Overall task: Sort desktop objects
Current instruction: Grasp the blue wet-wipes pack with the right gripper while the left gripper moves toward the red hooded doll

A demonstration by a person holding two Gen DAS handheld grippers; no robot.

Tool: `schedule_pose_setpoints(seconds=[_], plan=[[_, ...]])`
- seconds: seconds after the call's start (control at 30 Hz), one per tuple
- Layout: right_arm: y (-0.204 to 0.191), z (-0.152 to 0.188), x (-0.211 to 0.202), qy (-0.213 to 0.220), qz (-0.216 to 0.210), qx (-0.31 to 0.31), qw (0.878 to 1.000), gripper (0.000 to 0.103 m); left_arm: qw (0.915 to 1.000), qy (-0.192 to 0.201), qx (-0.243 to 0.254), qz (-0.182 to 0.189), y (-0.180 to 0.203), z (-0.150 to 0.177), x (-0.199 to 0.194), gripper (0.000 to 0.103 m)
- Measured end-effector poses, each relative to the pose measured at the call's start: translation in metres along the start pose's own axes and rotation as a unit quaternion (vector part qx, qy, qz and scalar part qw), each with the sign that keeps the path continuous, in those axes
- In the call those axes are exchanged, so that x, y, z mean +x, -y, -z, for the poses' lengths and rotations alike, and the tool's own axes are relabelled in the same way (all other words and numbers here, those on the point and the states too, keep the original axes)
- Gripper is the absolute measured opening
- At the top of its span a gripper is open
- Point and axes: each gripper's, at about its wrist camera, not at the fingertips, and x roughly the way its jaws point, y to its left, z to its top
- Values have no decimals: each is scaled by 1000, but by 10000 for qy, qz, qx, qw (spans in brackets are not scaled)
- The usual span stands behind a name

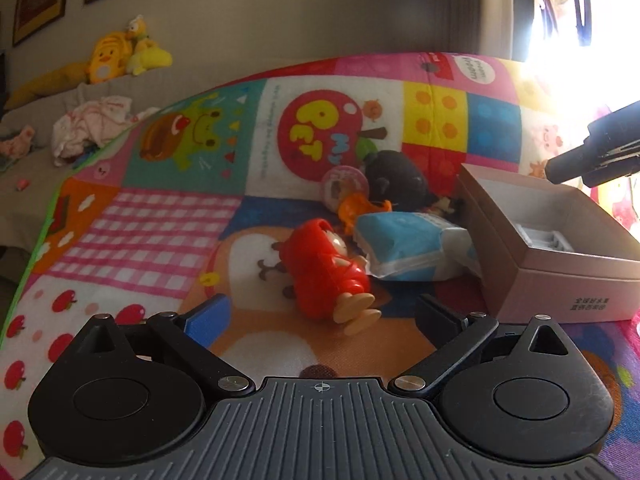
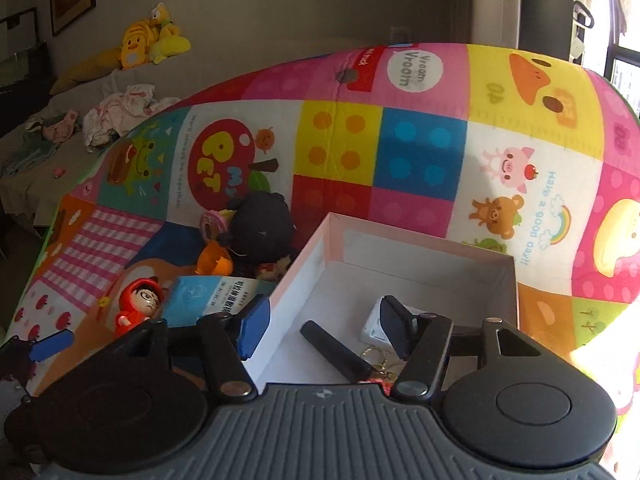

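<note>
The patchwork play mat [image 2: 424, 152] carries the work. At lower centre of the right wrist view, the open box [image 2: 416, 256] already holds a black cylinder [image 2: 334, 350], a white item [image 2: 374, 326] and a keyring [image 2: 378, 360]. Still outside, left of the box: black plush [image 1: 396, 176], blue packet [image 1: 404, 246], red figurine [image 1: 328, 268], orange toy [image 1: 352, 208], pink round toy [image 1: 346, 186]. Sorting appears partly done. The left claw [image 1: 324, 316] is spread wide, empty, just short of the figurine. The right claw [image 2: 324, 326] is half spread over the box, pinching nothing.
</note>
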Motion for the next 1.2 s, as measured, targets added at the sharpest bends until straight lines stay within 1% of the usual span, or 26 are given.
schedule_pose_setpoints(seconds=[0.03,0.1,0.13,0.17,0.23,0.27,0.33,0.4,0.5,0.6,0.67,0.73,0.8,0.83,0.87,0.9,0.93,0.97,1.0,1.03,1.07,1.13,1.17,1.2], plan=[[-14,-11,13,-75,-169,-33,9998,62,9999,-1,-73,-104,-4,0,1,102],[-31,-27,41,-360,-347,79,9987,56,9997,-42,-159,-184,-10,1,4,102],[-39,-32,58,-524,-385,155,9978,50,9997,-81,-176,-177,-12,1,6,102],[-45,-35,74,-646,-327,221,9971,47,9996,-136,-201,-168,-14,2,8,102],[-56,-36,99,-773,-113,245,9966,45,9990,-210,-364,-182,-20,2,10,102],[-61,-34,110,-779,31,198,9968,45,9983,-162,-482,-268,-24,1,9,102],[-68,-30,127,-860,164,129,9961,45,9961,-7,-706,-525,-33,-1,6,102],[-73,-24,137,-1048,112,99,9944,45,9920,112,-1012,-743,-45,-3,3,103],[-82,-11,133,-1221,-167,-125,9923,45,9868,200,-1329,-903,-59,-5,1,103],[-90,10,108,-1278,-605,-508,9886,45,9847,236,-1463,-923,-66,-6,-1,103],[-95,31,81,-1278,-879,-879,9840,45,9843,243,-1487,-919,-68,-6,-1,103],[-97,52,54,-1192,-981,-1293,9795,45,9846,231,-1482,-901,-68,-6,0,103],[-100,73,28,-1009,-978,-1771,9741,45,9856,204,-1436,-869,-65,-5,1,103],[-99,84,13,-869,-934,-2050,9704,45,9865,189,-1399,-835,-64,-5,2,103],[-99,96,0,-726,-845,-2343,9658,47,9874,179,-1362,-790,-62,-4,3,103],[-97,107,-10,-588,-730,-2617,9606,50,9883,175,-1323,-742,-59,-3,3,103],[-96,119,-19,-468,-570,-2858,9554,55,9891,177,-1278,-706,-57,-3,3,103],[-91,128,-25,-415,-422,-2979,9528,57,9900,188,-1217,-682,-54,-2,3,103],[-86,135,-30,-388,-281,-3034,9516,57,9908,197,-1160,-666,-52,-2,4,103],[-80,142,-34,-346,-89,-3089,9504,57,9915,199,-1110,-653,-49,-1,4,103],[-75,149,-38,-255,201,-3206,9467,58,9921,191,-1062,-643,-47,0,4,103],[-66,163,-45,85,933,-3479,9329,61,9934,146,-959,-608,-42,0,6,103],[-60,166,-49,185,1206,-3472,9298,63,9942,120,-904,-565,-39,0,6,103],[-51,165,-55,218,1293,-3280,9355,63,9954,85,-823,-494,-36,-1,7,103]])
